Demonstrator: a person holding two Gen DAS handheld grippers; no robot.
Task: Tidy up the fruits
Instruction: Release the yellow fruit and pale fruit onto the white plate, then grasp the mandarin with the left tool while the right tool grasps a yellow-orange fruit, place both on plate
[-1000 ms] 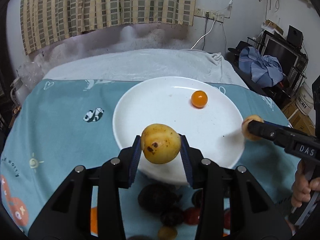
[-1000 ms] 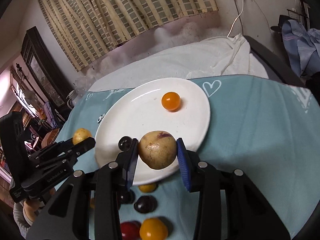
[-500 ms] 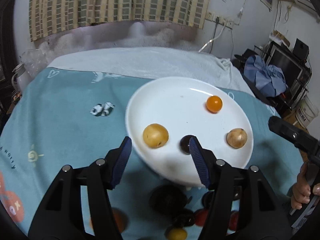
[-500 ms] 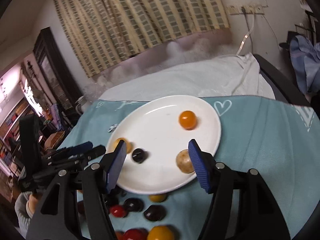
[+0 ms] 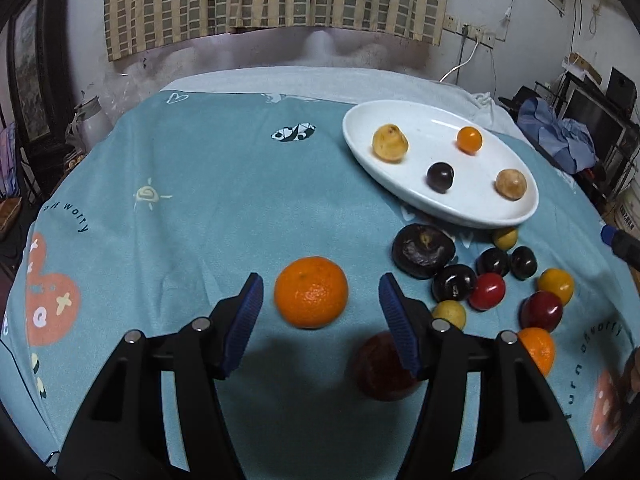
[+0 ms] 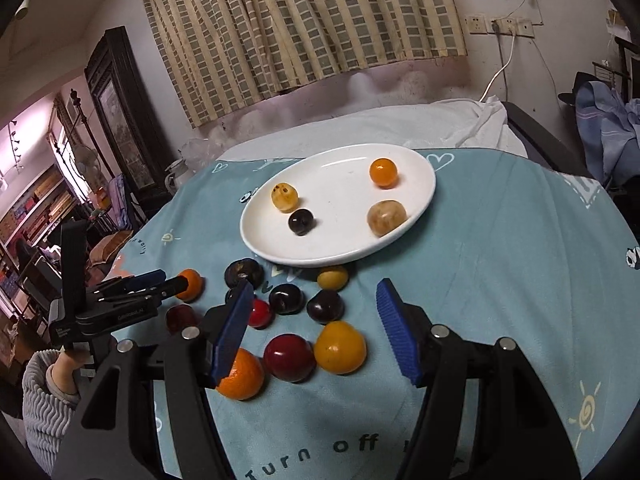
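White and glossy, the oval plate (image 5: pixel 516 210) sits at the far side of the table (image 5: pixel 200 200), which is covered in a soft teal printed cloth, and it serves as the collecting spot: 4 small round fruits already rest on it, well apart, a speckled yellow one (image 5: pixel 390 143), an orange one (image 5: pixel 469 140), a dark one (image 5: pixel 440 176) and a pale tan one (image 5: pixel 511 184). Everything else lies loose on the cloth just in front of the plate, a huddle of smooth dark, red and yellow fruits.

Both tongs stand open and empty, their ribbed blue pads facing inward for grip. The left tongs (image 5: pixel 320 312) frame a dimpled tangerine (image 5: pixel 311 292) without touching it, so that looks like the next pick. The right tongs (image 6: pixel 312 328) hover over the near end of the pile, where a shiny red plum (image 6: pixel 289 357) and a waxy yellow-orange fruit (image 6: pixel 340 347) lie touching each other. Round skins may roll once nudged.
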